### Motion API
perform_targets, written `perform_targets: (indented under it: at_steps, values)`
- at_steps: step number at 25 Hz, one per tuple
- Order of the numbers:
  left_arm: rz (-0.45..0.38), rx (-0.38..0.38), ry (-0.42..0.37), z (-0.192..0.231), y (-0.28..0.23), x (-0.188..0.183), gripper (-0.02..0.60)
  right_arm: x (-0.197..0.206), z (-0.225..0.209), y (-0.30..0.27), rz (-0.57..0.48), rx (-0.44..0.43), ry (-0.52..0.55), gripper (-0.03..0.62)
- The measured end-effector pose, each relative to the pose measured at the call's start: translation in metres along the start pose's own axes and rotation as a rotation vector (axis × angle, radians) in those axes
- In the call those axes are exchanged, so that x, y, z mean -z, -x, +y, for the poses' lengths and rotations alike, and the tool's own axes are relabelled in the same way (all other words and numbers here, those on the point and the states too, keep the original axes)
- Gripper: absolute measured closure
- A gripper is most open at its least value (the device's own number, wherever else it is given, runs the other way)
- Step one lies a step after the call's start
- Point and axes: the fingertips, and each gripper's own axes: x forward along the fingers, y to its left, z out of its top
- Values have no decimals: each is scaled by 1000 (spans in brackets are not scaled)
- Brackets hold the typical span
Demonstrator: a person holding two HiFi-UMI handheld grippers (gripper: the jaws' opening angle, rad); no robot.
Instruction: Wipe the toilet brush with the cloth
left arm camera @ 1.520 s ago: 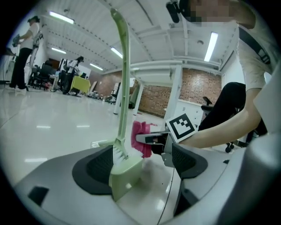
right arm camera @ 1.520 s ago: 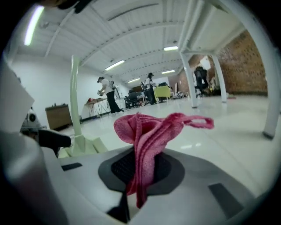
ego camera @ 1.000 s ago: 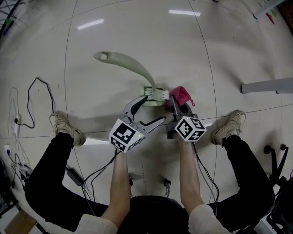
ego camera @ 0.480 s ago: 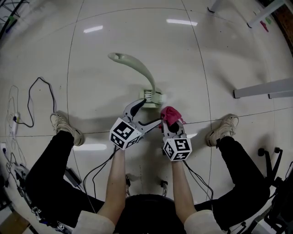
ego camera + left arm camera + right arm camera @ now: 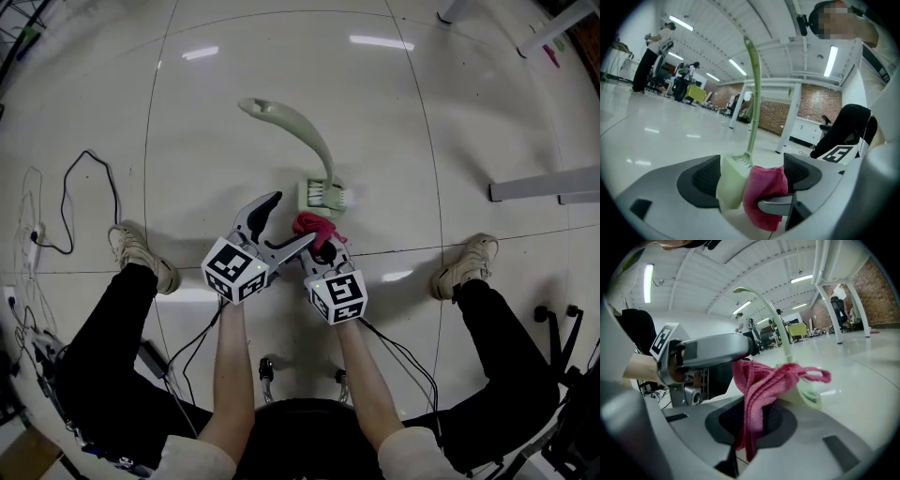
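1. Glossy pale floor tiles spread under me where I sit with knees apart, a shoe out to each side.
2. Nearest to me, my right gripper is clenched on the pink cloth. Its own view shows the fabric nipped between the closed pads, with a loose loop hanging forward.
3. Just beside it, my left gripper is released, its jaws spread wide and grasping nothing.
4. The left gripper view adds what the head view blurs: the cloth touches the pale green head of the toilet brush, and both sit framed in the gap between my open jaws.
5. From above, the brush head lies just past my jaw tips and its curved handle reaches away from me. The left gripper view shows that handle rising tall.
6. Farther off, a black cable trails at my left.
7. Only the gripper views show the far room: white table legs, a brick wall and a standing person.
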Motion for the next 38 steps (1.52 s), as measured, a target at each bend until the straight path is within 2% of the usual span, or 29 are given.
perform_targets:
  at_steps: [3,7,17,20,23,24,26,27,31,33,35,38]
  values:
    - [-21,-47,39,13,13,3,181,-4,5,-16,9,-17,28,562]
    - [-17,-50,39,15,13,3,181,2,-1,-16,36,-10,52,562]
    - [-7,-40,23,7,10,0,181,12,-74,36,25,151,-18,562]
    - [-31,-49,30,7,11,-10,181,3,-90,45,7,190,-27,562]
    - [-149,-86,75,9,23,-51,184,-35,-91,58,-71,221,-44,562]
    - [-197,-102,82,8,30,-71,239,-51,-89,63,-97,231,-44,562]
    - [-280,-142,57,5,44,-118,479,-93,-81,72,-149,240,-25,562]
    - [-310,-165,33,4,50,-143,578,-118,-76,74,-180,237,-6,562]
    - [-364,-255,-95,3,73,-240,578,-234,-46,73,-335,184,77,562]
    - [-382,-277,-135,0,82,-276,578,-283,-28,78,-395,152,108,562]
    - [-375,-287,-178,1,84,-300,578,-323,-10,83,-441,113,132,563]
    - [-317,-300,-217,13,69,-317,578,-374,13,78,-506,33,145,562]
